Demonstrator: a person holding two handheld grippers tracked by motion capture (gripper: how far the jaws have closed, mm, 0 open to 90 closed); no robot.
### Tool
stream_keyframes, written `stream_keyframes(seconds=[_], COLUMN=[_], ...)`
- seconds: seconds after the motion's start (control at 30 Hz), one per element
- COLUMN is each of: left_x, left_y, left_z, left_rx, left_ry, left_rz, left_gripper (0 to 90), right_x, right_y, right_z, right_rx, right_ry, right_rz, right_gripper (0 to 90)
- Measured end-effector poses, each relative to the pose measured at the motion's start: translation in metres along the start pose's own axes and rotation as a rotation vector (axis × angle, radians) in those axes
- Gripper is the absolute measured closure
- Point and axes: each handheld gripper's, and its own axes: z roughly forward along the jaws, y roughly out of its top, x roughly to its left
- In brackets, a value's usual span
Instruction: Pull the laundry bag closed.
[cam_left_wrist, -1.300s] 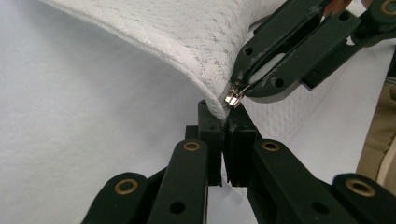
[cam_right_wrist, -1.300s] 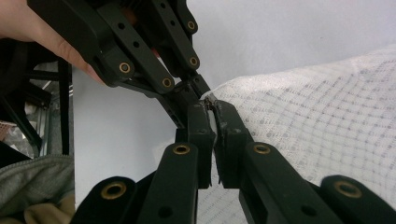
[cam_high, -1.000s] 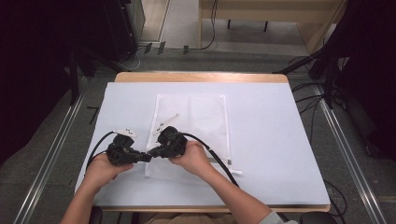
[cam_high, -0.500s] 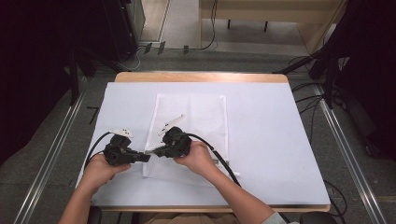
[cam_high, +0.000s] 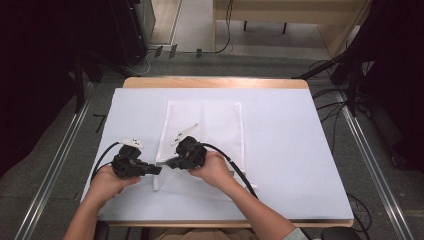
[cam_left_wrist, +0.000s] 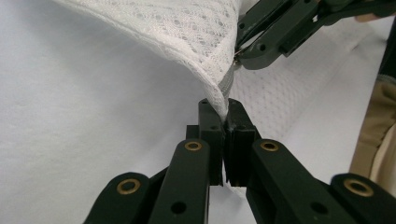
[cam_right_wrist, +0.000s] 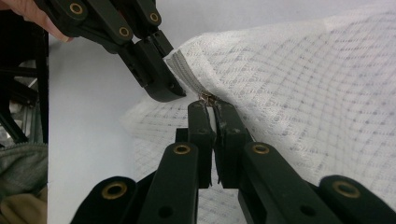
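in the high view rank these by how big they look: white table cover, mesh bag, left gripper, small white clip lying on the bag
1. white table cover, by far the largest.
2. mesh bag.
3. left gripper, shut on the bag's near left corner.
4. small white clip, the smallest.
No two look alike in size.
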Motion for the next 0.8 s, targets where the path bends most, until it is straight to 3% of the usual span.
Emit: stream_keyframes(seconds=[0.07,0.27,0.4,0.43,0.8], left_x=[0.002,0.002,0.003,0.004,0.005], left_y=[-0.001,-0.002,-0.003,-0.004,-0.005], left_z=[0.000,0.000,-0.002,-0.002,-0.003], left_rx=[0.002,0.000,-0.004,-0.005,-0.007], left_ry=[-0.011,-0.015,-0.019,-0.021,-0.033], left_rz=[-0.005,-0.002,-0.013,-0.014,-0.017], left_gripper=[88.6,88.5,88.5,88.5,88.5], right_x=[0.000,-0.007,-0.009,-0.012,-0.015], right_y=[-0.003,-0.008,-0.011,-0.013,-0.016], right_z=[-0.001,-0.005,-0.008,-0.010,-0.015], right_rx=[0.010,0.005,0.013,0.015,0.008], right_ry=[-0.014,-0.005,-0.033,-0.034,-0.022], right_rz=[-0.012,0.019,0.007,0.027,0.040], right_gripper=[88.4,88.3,88.3,88.3,88.3])
